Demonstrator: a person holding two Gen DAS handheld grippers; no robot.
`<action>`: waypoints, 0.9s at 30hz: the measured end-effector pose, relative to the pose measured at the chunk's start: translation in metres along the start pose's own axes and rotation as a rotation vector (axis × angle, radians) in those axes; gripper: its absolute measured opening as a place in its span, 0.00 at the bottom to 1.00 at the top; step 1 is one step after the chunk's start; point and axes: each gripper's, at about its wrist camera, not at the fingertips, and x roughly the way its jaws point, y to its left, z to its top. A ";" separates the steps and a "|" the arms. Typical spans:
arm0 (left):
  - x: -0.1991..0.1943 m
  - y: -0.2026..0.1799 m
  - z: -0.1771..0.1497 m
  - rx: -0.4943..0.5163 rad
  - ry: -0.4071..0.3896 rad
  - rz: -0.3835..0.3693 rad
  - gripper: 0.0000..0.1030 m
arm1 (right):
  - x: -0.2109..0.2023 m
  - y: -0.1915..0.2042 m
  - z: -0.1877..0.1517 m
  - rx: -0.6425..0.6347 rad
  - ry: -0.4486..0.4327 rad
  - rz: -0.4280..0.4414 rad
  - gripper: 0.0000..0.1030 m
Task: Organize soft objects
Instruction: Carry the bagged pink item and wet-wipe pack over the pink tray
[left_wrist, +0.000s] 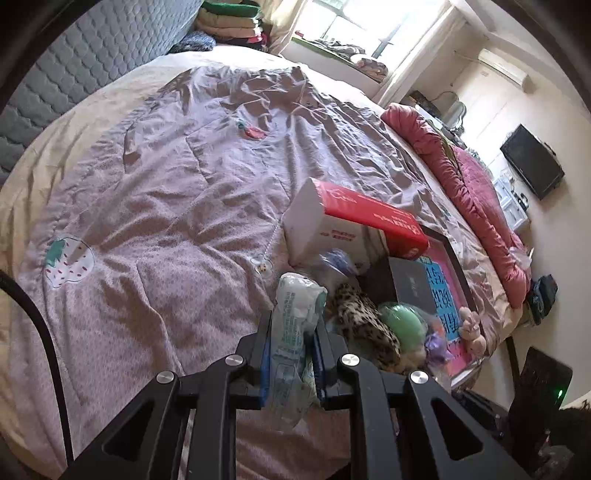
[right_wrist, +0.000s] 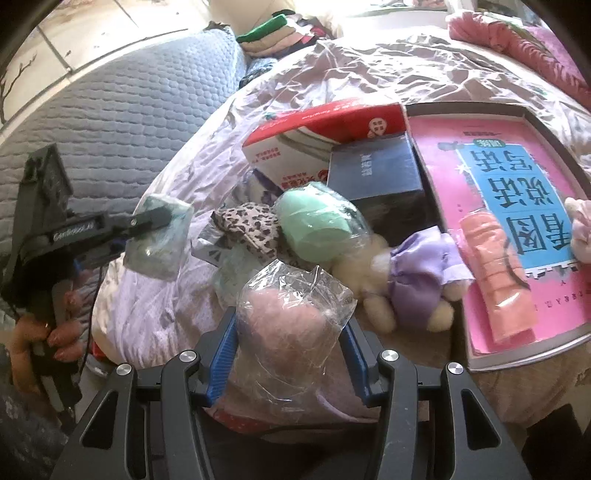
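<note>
My left gripper (left_wrist: 291, 332) is shut on a pale green soft pack in clear wrap (left_wrist: 295, 317), held above the bed; the gripper and pack also show in the right wrist view (right_wrist: 159, 236). My right gripper (right_wrist: 290, 332) is shut on a pink soft item in a clear plastic bag (right_wrist: 291, 314). Ahead lie a leopard-print cloth (right_wrist: 247, 229), a green foam ball in plastic (right_wrist: 314, 221), a cream plush toy with a purple dress (right_wrist: 413, 280) and an orange soft tube (right_wrist: 495, 273).
A red and white box (left_wrist: 351, 221) and a dark box (right_wrist: 376, 173) sit by a framed pink board (right_wrist: 517, 177). A lilac quilt (left_wrist: 166, 184) covers the bed. A red blanket (left_wrist: 472, 192) lies along the far edge. A grey padded headboard (right_wrist: 110, 122) stands left.
</note>
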 end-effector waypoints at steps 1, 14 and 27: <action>-0.002 -0.002 -0.002 0.002 -0.002 0.001 0.18 | -0.002 0.001 0.001 -0.002 -0.006 -0.003 0.53; -0.021 -0.054 -0.036 0.069 -0.016 -0.009 0.18 | -0.032 0.004 0.010 -0.036 -0.090 -0.022 0.53; -0.031 -0.111 -0.051 0.127 -0.020 -0.046 0.18 | -0.066 -0.007 0.011 -0.032 -0.162 -0.021 0.53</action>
